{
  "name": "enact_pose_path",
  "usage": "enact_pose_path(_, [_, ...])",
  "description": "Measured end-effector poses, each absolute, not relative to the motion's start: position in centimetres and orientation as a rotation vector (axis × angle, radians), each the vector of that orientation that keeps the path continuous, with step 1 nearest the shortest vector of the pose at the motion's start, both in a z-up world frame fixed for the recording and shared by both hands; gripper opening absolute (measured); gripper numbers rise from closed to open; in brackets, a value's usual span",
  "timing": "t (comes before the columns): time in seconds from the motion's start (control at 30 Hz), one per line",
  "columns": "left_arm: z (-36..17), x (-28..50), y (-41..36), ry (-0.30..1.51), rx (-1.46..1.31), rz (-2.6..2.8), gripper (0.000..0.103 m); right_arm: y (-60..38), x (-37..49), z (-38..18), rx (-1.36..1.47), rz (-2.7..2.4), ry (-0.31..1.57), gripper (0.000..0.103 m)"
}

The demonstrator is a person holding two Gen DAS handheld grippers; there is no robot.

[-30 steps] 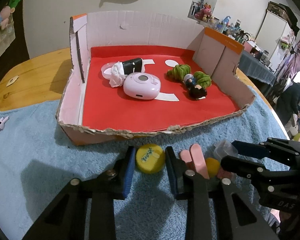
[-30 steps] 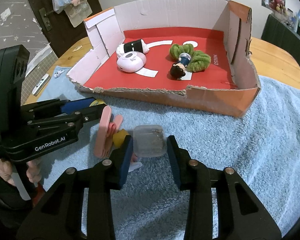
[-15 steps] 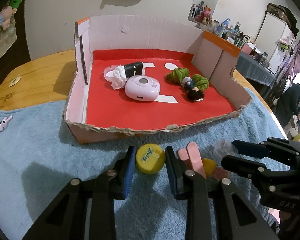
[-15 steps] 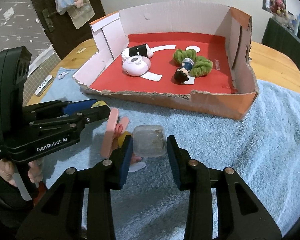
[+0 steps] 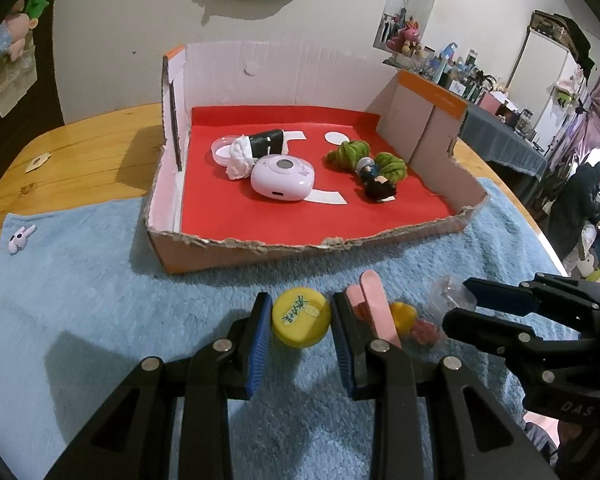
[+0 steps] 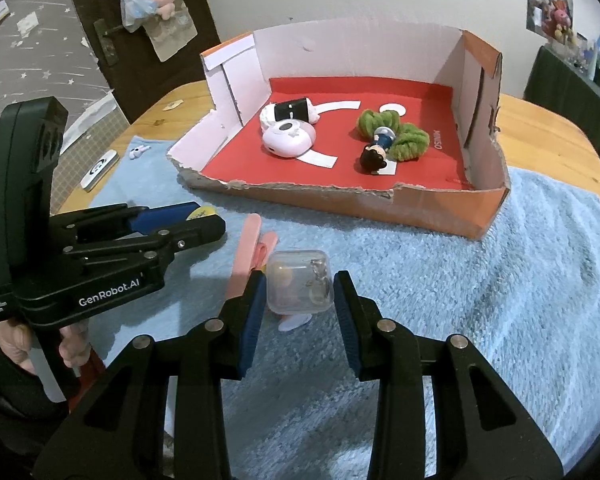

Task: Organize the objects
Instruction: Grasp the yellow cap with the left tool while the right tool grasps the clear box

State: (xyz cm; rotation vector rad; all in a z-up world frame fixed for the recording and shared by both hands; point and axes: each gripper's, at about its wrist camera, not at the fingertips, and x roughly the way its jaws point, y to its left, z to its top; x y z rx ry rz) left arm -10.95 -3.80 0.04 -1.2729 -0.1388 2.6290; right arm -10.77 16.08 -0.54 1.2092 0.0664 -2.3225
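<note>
A round yellow plastic cap (image 5: 301, 316) is bracketed by the left hand-held gripper (image 5: 300, 320), and a small clear plastic case (image 6: 300, 282) by the right hand-held gripper (image 6: 300, 300); whether either is actually clamped cannot be told. Both sit on the blue towel (image 6: 500, 280), short of the red-lined cardboard box (image 6: 340, 196). A slip is risked if the smooth case is pinched off-centre, and the pink clip (image 6: 246, 256) beside it could be dragged along.

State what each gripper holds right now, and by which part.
Left gripper clamps the yellow cap by its opposite side edges. Right gripper clamps the small clear plastic box by its two side walls.
</note>
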Motion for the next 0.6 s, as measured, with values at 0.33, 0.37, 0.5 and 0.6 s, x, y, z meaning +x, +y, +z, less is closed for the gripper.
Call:
enact_pose_path(0.33, [0.9,-10.1,-3.8,-0.137,-1.237,2.641,0.031,16.1,-10.0,0.3,1.183,-2.334,0.069,0.033])
enact_pose_path(0.37, [1.0,-10.1,-3.7,-0.137,-1.234,2.642,0.031,16.1,-9.9,0.3,1.180,-2.336,0.068,0.033])
enact_pose_path(0.5, [1.4,-10.1,-3.6,-0.137,-1.221,2.644,0.031,16.1,-10.0,0.7,1.169,-2.340,0.067,0.033])
enact_pose_path(0.6, [1.9,-10.2,-3.6,-0.136,-1.209,2.645,0.031,16.1,-10.2,1.0,1.161,-2.342,0.067,0.033])
